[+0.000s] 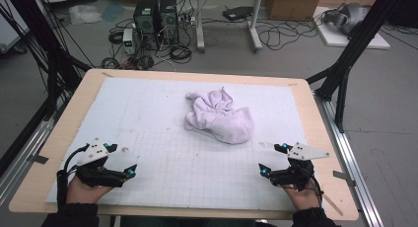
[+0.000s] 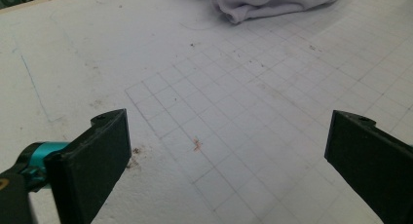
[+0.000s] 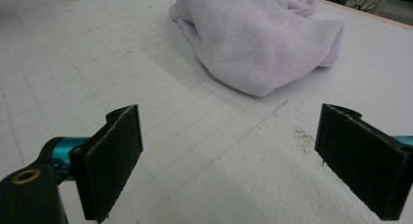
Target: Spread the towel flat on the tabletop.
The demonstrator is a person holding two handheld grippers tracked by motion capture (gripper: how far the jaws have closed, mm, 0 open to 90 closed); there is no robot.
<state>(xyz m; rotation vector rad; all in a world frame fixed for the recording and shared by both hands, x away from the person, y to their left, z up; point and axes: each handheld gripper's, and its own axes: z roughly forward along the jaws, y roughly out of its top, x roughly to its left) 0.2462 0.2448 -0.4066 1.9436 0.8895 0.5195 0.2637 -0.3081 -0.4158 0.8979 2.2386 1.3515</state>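
Nothing begun yet: crumpled lilac towel untouched mid-mat, left gripper and right gripper gaping wide and empty, well apart from it.

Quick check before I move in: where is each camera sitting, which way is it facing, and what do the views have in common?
High view: above the person's side, looking forward and down on the table; shows both hands, left gripper and right gripper.
Left gripper view: rides the left gripper, looking along its open jaws across the gridded mat.
Right gripper view: rides the right gripper, open jaws, facing the crumpled towel.
Shared: towel and mat.
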